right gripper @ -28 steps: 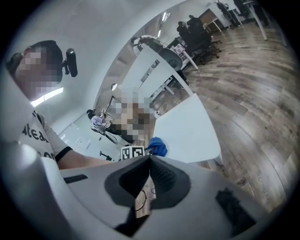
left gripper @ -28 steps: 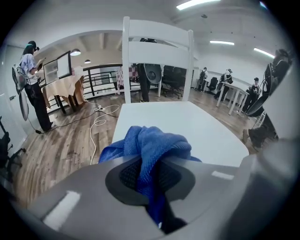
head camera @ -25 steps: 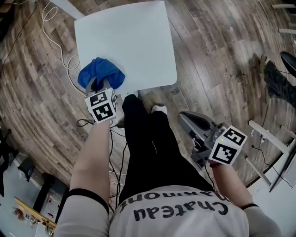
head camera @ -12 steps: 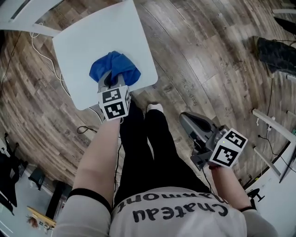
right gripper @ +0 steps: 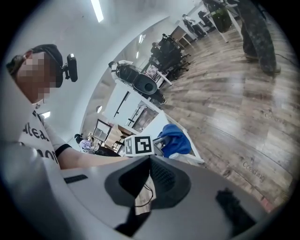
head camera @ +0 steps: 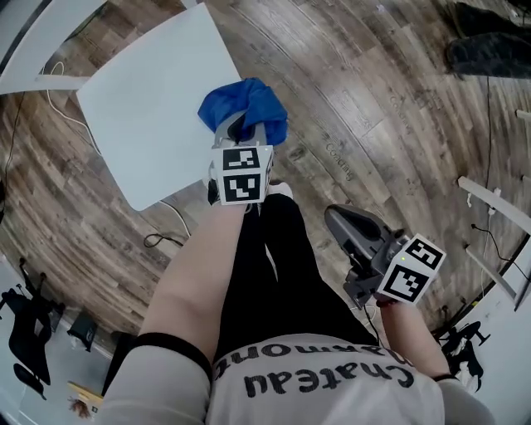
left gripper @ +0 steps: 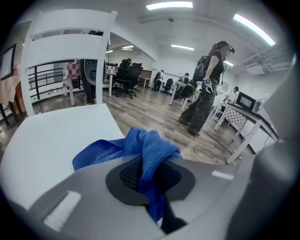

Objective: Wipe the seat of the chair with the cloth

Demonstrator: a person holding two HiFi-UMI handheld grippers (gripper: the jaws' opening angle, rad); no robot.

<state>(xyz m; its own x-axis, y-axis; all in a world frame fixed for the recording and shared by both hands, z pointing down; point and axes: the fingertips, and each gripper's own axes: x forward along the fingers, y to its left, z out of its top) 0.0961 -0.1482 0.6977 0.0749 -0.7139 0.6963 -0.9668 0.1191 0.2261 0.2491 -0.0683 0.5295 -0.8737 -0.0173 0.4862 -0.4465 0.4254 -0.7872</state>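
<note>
Fingers of left gripper (head camera: 238,130) pinch blue cloth (head camera: 249,104), swept across chair seat (head camera: 141,116) to its edge; right gripper (head camera: 338,218) closed, empty

head: steeply down | left: low across seat (left gripper: 51,140) | right: toward cloth (right gripper: 174,139) | shared: cloth

We find the room brightly and evenly lit; ceiling strip lights (left gripper: 169,5) in the left gripper view burn out to white; the chair seat (head camera: 141,108) looks pale and flat, with only soft shading; the cloth (left gripper: 145,150) is crisp and saturated; both gripper views bend hard toward dark round corners; the wooden floor (head camera: 390,108) bows in the head view.
</note>
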